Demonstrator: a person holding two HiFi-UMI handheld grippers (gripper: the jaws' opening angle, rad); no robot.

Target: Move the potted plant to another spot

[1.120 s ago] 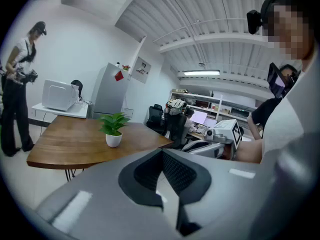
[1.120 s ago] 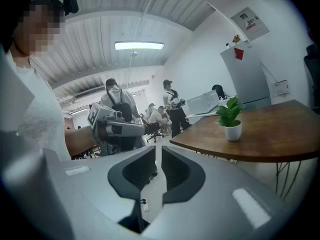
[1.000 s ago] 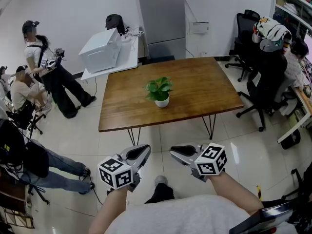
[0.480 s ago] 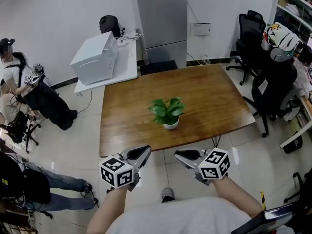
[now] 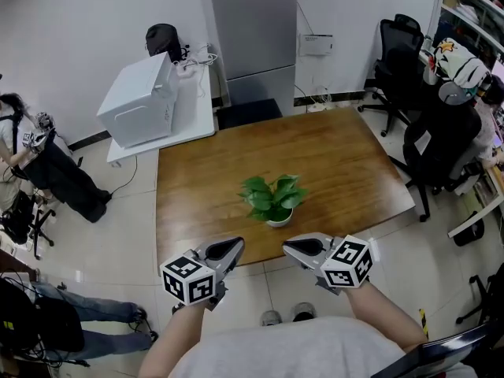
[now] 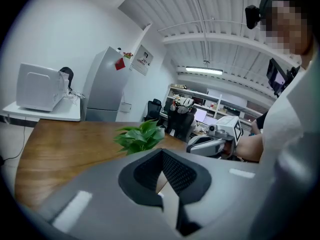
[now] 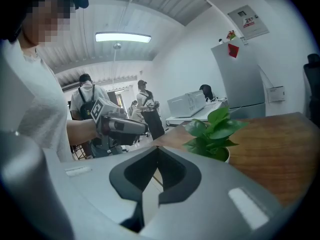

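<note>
Left tool [image 5: 226,250]: pressed together, empty | right tool [image 5: 302,248]: pressed together, empty | potted plant [image 5: 273,203]: upright near the front edge of the tabletop [image 5: 339,156], untouched | change: both tools have come up to that edge, plant now just ahead | meaning: approach nearly done, jaws must spread before grasping

Left gripper's [image 6: 161,153] jaws meet at the tips — potted plant [image 6: 140,136] beyond, on wooden table [image 6: 55,146].
</note>
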